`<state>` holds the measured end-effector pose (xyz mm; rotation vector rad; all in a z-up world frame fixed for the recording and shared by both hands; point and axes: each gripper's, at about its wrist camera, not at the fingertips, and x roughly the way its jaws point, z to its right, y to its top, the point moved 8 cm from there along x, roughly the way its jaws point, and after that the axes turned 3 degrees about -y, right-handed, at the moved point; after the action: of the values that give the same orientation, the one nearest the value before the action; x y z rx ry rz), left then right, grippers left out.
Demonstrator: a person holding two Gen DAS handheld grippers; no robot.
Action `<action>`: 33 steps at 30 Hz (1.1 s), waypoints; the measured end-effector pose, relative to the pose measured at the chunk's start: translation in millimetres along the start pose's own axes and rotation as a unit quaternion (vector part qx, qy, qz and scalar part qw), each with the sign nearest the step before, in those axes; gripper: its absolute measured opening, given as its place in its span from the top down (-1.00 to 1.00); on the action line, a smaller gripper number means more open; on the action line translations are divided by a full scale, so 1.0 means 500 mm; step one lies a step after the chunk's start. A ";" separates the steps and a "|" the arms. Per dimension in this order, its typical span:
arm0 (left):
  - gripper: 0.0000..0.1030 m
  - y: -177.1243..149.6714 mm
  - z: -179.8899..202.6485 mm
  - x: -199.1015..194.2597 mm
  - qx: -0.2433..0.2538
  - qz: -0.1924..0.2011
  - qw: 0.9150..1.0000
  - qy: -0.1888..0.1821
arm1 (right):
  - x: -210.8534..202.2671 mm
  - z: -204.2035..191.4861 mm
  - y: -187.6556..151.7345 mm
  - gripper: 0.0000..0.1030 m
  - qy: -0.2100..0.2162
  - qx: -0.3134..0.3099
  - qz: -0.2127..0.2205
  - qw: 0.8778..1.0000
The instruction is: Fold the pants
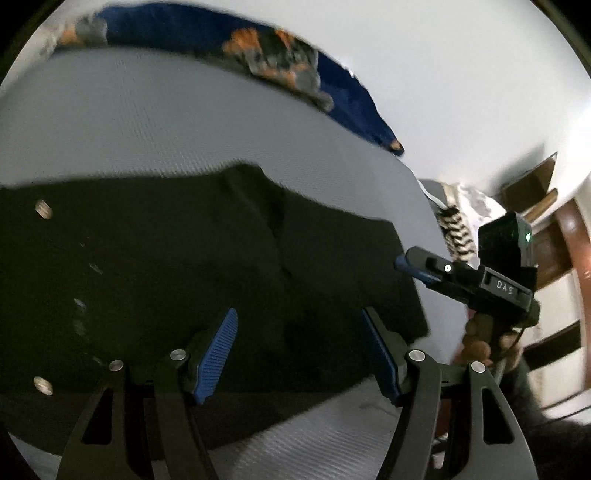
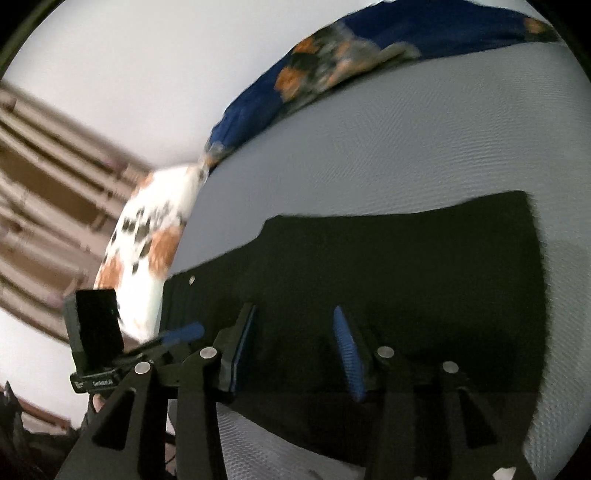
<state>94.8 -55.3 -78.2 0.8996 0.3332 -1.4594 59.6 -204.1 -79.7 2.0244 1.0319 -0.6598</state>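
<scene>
Left hand-held gripper (image 1: 299, 354) hovered over the black pants (image 1: 184, 266) with jaws spread wide, blue pads (image 1: 218, 354) apart and nothing between them. Right hand-held gripper (image 2: 295, 354) was likewise spread wide above the pants (image 2: 388, 280), gripping nothing; whether its pads (image 2: 349, 356) touched the cloth could not be told. Pants lay flat on a pale grey textured bed (image 1: 166, 122), dark panel spread across the middle, two metal buttons (image 1: 43, 209) showing at the left edge in the left wrist view, one small rivet (image 2: 191, 280) near the pants' left corner in the right wrist view. A crease ran down the middle of the cloth in the left view. Near edge of the pants sat just under both grippers, grey bed (image 2: 406, 140) visible in front of and beyond it. From the left view the right gripper (image 1: 410, 264) appeared at the pants' right edge, a person's hand (image 1: 480, 339) on its handle. From the right view the left gripper (image 2: 181, 334) showed at the pants' left corner, blue pad pointing over the cloth. A blue blanket (image 1: 207, 33) with orange and grey print lay along the far side of the bed, a white spotted pillow (image 2: 147, 236) beside it. Both frames were motion-blurred.
</scene>
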 end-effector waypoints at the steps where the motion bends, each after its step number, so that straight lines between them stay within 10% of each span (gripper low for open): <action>1: -0.32 -0.001 0.001 0.006 -0.008 -0.007 1.000 -0.006 | -0.012 0.010 -0.002 0.18 -0.004 0.006 0.008 1.000; 20: 0.10 -0.058 0.022 0.175 -0.155 -0.113 0.978 -0.081 | -0.065 0.084 -0.008 0.10 -0.003 0.065 0.049 0.997; 24: 0.81 -0.056 0.012 0.197 -0.174 -0.115 0.976 -0.068 | -0.063 0.081 -0.011 0.10 -0.009 0.060 0.048 0.997; 33: 0.89 -0.027 0.051 0.124 -0.095 -0.068 0.992 -0.049 | -0.059 0.081 -0.013 0.10 -0.024 0.056 0.048 0.997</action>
<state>82.7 -115.4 -109.1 0.6601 0.4603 -1.5625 34.0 -247.2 -84.6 2.1301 0.8808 -0.7251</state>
